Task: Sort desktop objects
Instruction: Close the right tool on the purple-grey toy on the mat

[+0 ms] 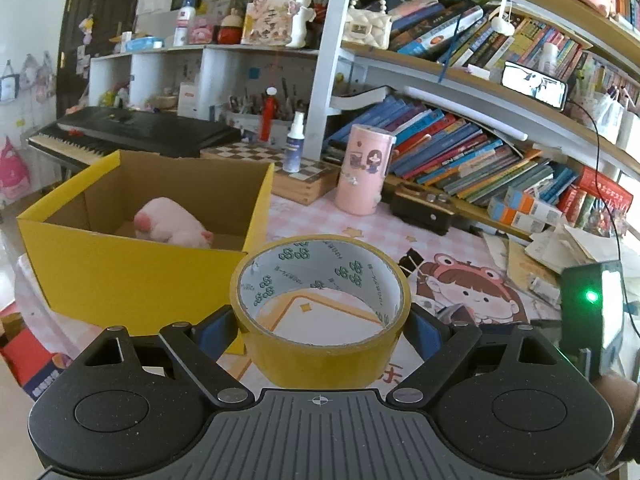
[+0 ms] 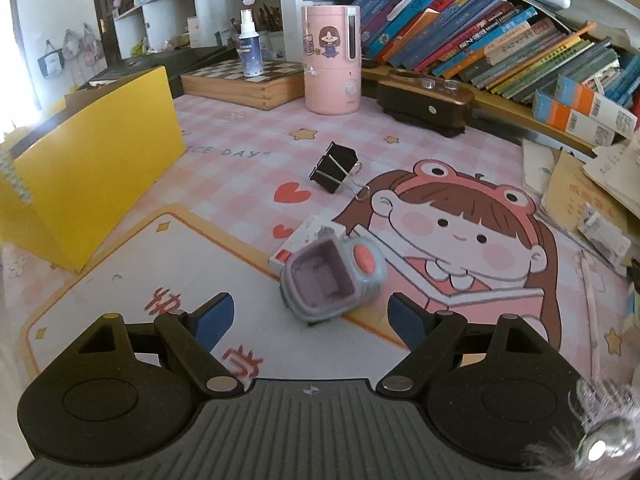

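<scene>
In the left wrist view, a wide roll of yellow-brown packing tape (image 1: 322, 312) with a white, green-printed inner core is pinched between the blue pads of the left hand-held gripper (image 1: 322, 330). The roll is held above the tabletop (image 1: 400, 232), which is covered by a pink checked cartoon mat. An open yellow cardboard box (image 1: 132, 268) is seen just to the left of the roll, with a pink plush toy (image 1: 168, 228) lying inside it. A pink cylindrical humidifier (image 1: 362, 170) is set farther back, near rows of leaning books (image 1: 460, 152).

In the right wrist view, the right hand-held gripper (image 2: 310, 318) is spread wide with nothing between its blue pads. A small lilac and pale-blue plastic toy (image 2: 332, 278) with a coral button is seen just ahead of it, lying on the mat and overlapping a small white card box (image 2: 308, 240). A black binder clip (image 2: 334, 168) is placed farther back.
</scene>
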`<state>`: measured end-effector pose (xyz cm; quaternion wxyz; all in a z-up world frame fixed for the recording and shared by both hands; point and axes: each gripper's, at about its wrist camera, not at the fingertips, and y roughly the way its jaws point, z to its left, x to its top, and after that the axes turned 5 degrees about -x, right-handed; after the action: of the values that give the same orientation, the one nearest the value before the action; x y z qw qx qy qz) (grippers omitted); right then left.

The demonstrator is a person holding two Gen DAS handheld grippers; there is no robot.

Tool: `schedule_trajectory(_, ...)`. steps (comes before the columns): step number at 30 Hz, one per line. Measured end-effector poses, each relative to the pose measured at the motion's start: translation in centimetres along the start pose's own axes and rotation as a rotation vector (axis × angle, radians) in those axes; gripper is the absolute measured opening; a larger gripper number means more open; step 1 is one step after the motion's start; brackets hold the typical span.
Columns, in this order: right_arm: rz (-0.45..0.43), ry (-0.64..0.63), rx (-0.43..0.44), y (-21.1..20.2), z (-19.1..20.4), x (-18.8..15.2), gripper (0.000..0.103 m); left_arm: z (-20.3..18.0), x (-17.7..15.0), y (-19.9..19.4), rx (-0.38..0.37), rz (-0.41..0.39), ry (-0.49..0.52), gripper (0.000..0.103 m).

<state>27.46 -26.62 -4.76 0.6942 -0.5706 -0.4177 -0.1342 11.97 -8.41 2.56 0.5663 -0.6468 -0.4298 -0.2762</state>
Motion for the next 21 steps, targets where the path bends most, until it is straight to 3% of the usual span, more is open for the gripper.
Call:
schedule_trajectory(11, 0.019, -0.054, 0.026, 2.1, -0.7, 1.0, 0.081, 0.2, -0.2, -0.5, 0.000, 0.001, -0.011, 0.090)
schedule_trajectory(15, 0.013, -0.093, 0.030, 2.4, -0.9, 1.0, 0.062, 0.1, -0.3, -0.6, -0.009, -0.001, -0.004, 0.090)
schedule_trajectory(21, -0.004, -0.080, 0.012, 1.7, -1.1, 1.0, 0.061, 0.0, -0.6, -0.6, -0.022, 0.003, -0.004, 0.090)
